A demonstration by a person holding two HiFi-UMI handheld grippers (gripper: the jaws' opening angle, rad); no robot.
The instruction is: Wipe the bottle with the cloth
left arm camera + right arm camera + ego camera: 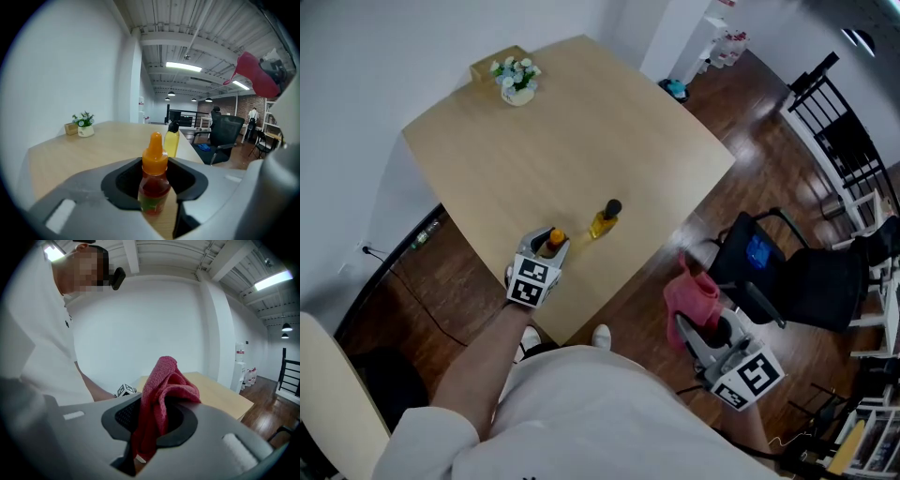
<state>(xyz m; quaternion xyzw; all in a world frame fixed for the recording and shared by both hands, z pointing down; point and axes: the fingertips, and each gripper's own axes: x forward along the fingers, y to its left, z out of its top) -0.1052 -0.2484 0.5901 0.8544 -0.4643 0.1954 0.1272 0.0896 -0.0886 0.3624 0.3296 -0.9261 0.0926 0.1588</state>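
Note:
A small bottle (554, 239) with an orange dropper cap and red contents stands at the near edge of the table (562, 131). My left gripper (546, 247) is shut on it; in the left gripper view the bottle (153, 180) stands upright between the jaws of the left gripper (154, 199). A second, yellow bottle (605, 220) with a black cap stands free just beyond it, and shows behind as the yellow bottle (171, 140). My right gripper (696, 323) is off the table at the right, shut on a red cloth (692, 298). The cloth (161, 394) bunches up out of the right gripper (150, 427).
A small potted plant (517, 80) and a wooden box sit at the table's far corner. A black office chair (778, 272) stands right of the table, close to the right gripper. More black chairs and a rack line the right side.

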